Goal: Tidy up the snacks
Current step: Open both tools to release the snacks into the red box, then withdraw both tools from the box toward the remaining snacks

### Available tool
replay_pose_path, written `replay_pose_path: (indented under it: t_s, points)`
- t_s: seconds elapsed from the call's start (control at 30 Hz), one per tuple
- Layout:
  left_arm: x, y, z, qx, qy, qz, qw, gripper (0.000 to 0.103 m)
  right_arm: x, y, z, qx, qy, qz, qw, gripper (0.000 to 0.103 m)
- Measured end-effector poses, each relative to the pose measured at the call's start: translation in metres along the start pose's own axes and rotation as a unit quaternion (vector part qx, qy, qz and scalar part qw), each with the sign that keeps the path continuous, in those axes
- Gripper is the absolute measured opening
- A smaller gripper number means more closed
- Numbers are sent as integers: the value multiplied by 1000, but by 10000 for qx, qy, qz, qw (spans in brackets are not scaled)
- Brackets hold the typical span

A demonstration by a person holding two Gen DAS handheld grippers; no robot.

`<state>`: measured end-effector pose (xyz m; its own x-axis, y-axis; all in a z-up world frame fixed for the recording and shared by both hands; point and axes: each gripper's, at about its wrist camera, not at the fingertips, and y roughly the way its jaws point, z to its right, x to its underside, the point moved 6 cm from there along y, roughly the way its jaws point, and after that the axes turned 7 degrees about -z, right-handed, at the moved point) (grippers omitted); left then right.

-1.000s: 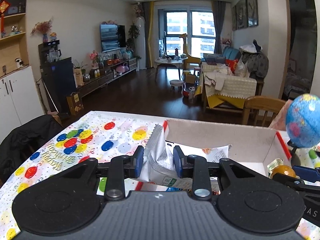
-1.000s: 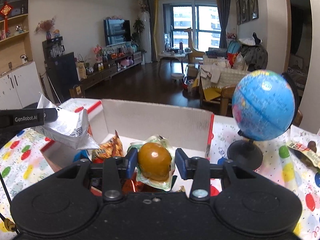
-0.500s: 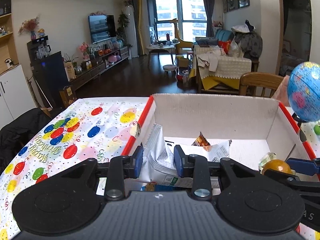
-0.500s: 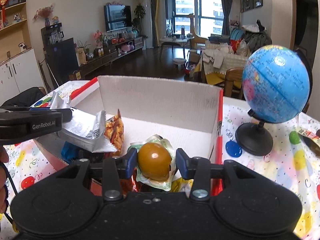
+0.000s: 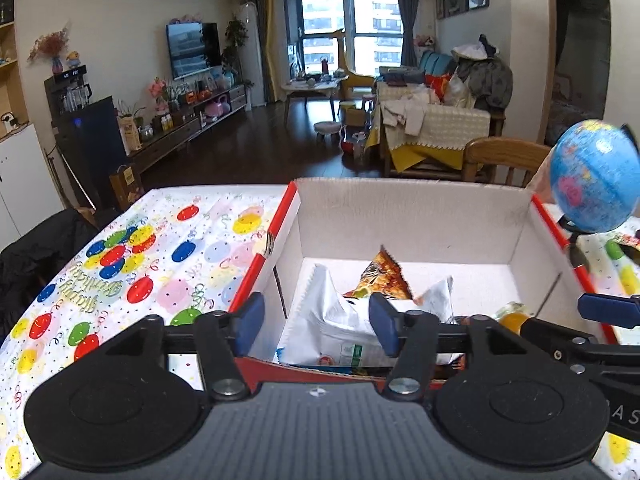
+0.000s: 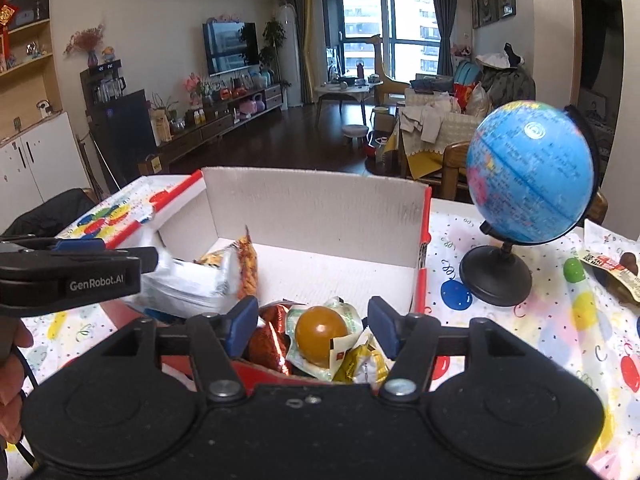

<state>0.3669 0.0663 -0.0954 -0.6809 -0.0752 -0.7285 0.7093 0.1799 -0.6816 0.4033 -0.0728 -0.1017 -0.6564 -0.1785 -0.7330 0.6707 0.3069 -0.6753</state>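
Hovering over the near edge of a white cardboard box (image 5: pixel 412 216), the left gripper (image 5: pixel 316 322) fills the lower half of its own view. Its 2 blue fingers (image 5: pixel 250 320) are opening; they stand well apart and press on nothing. Between them, a little beyond, a white snack bag (image 5: pixel 340 320) lies inside the box at the near left corner, and I see no finger touching it. An orange printed snack packet (image 5: pixel 380 276) leans behind the white bag, toward the center of the frame.

In the right wrist view, the right gripper (image 6: pixel 312 326) sits at the lower center, also above the near edge of the box (image 6: pixel 316 208). Its fingers (image 6: pixel 242 324) are opening too, with a clear gap on each side of the wrapped orange ball snack (image 6: pixel 320 338), which rests in the box between them. A shiny red-brown foil packet (image 6: pixel 270 336) lies just left of it, and a yellow wrapper (image 6: pixel 362 364) just right, below it in the frame.

The box stands on a bench covered with a balloon-pattern cloth (image 5: pixel 132 276). A blue globe (image 6: pixel 528 188) on a black stand is at the right of the frame, beside the box and apart from it. At the far right edge lies 1 more snack packet (image 6: pixel 612 268) on the cloth.
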Motion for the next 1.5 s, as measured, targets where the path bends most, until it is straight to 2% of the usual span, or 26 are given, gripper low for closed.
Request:
replay_pose_path:
  t_s: [0.13,0.27,0.43,0.67,0.97,1.13,1.23,1.3,1.4,1.5]
  points:
    - [-2,-22,-1,61,-69,99,9999,58,-3,-17,1,-37,42,129,9999,65]
    - [-1,-42,-4,107,-197,179,9996,67,-4,-36,5,-89,126,265,9995,74]
    - [2,-66,-5,232,-286,246,9990,67,1,-55,7,-134,192,344,9991,78]
    - [14,-95,-7,400,-324,312,9982,68,14,-78,10,-200,181,393,9989,82]
    - [39,-120,-14,420,-563,317,9970,69,43,-97,11,-298,152,246,9991,85]
    - [57,-127,-16,463,-617,161,9969,69,65,-105,11,-366,173,126,9991,86]
    - [71,-125,-13,303,-515,-25,9982,70,80,-106,10,-379,212,39,9991,87]
    - [82,-123,-11,371,-482,-142,9980,70,90,-106,10,-375,208,-48,9991,88]
    - [100,-116,-8,483,-536,-361,9967,74,105,-107,11,-319,237,-163,9991,97]
    - [118,-108,-9,538,-757,-550,9942,75,115,-108,15,-293,344,-193,9988,97]
